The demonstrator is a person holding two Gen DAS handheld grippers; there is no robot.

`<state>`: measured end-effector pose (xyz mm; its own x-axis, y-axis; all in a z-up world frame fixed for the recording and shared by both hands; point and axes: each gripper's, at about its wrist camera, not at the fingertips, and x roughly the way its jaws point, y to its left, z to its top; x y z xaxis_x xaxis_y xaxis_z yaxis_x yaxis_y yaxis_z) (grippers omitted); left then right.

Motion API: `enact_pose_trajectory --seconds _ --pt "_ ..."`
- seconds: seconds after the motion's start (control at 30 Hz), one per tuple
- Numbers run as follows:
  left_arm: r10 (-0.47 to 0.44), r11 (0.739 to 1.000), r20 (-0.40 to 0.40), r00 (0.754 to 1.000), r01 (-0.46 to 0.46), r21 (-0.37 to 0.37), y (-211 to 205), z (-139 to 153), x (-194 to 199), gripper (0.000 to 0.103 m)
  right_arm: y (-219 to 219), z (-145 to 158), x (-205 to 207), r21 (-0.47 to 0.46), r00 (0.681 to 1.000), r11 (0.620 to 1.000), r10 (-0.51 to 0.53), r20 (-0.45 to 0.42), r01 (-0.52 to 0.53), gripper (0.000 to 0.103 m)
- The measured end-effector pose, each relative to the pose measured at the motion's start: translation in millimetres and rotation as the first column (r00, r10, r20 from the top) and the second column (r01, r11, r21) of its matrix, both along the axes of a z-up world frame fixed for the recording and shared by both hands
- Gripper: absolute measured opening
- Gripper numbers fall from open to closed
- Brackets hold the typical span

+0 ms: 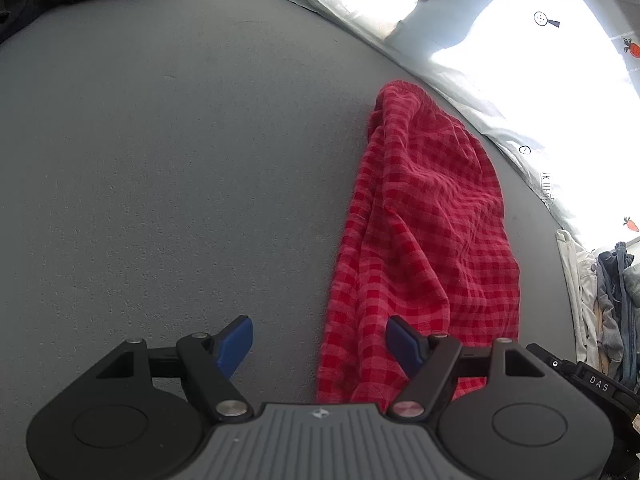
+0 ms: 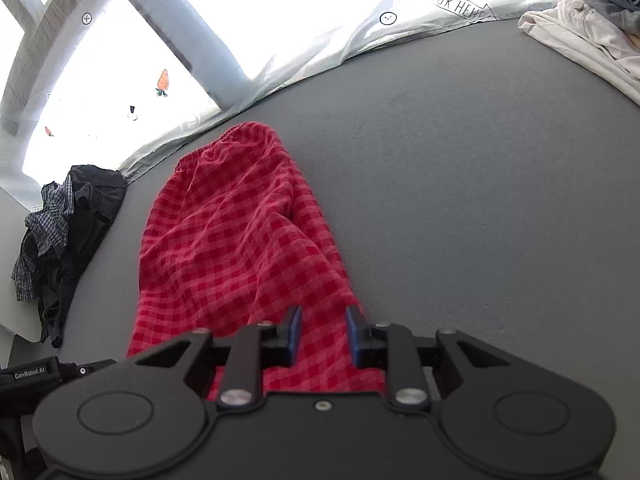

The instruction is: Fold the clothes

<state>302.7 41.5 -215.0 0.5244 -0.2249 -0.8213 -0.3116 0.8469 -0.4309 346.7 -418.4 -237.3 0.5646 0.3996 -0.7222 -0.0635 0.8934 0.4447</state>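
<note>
grey mat (image 1: 160, 160); red checked shorts (image 1: 432, 220); left tongs (image 1: 319, 344), right tongs (image 2: 321, 334) apart.

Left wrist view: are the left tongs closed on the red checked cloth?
No. The left tongs stand wide open, with grey surface showing between the blue pads, beside the red checked cloth garment.

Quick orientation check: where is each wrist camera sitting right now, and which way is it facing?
Left wrist: low over the grey mat, facing the sunlit curtain; the open left gripper shows, red checked garment right of centre.
Right wrist: directly above the garment's near end, facing its waistband; the right gripper straddles cloth, unclamped.
Shared: garment, mat, curtain, pale clothes pile.
</note>
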Motion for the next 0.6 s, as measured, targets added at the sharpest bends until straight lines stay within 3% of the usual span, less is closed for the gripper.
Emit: enact_pose_trajectory --seconds 0.13,0.2,0.23,0.27,0.4,0.6 --pt "-0.009 1.0 0.004 1.0 0.009 0.002 0 0 4 0.074 7 -9 -1 -0.064 0.999 0.998 -0.005 -0.034 0.003 0.039" --pt "-0.007 1.0 0.002 1.0 0.007 -0.003 1 0 6 0.074 5 -11 0 -0.067 0.999 0.998 -0.004 -0.033 0.002 0.039" --pt "-0.008 1.0 0.002 1.0 0.008 -0.007 1 -1 8 0.074 5 -10 0 -0.073 0.999 0.997 0.005 -0.032 -0.007 0.027" --pt "-0.011 1.0 0.002 1.0 0.011 -0.009 0 -1 9 0.074 5 -8 -2 -0.069 0.999 0.997 0.035 -0.015 -0.036 0.0" --pt "-0.026 1.0 0.003 1.0 0.026 -0.007 -3 0 11 0.074 -2 6 -17 -0.044 0.999 0.998 0.037 0.031 -0.036 0.0" --pt "-0.014 1.0 0.002 1.0 0.014 -0.028 0 -2 5 0.073 -23 -5 -27 -0.067 0.996 0.995 -0.075 -0.044 0.072 0.005"
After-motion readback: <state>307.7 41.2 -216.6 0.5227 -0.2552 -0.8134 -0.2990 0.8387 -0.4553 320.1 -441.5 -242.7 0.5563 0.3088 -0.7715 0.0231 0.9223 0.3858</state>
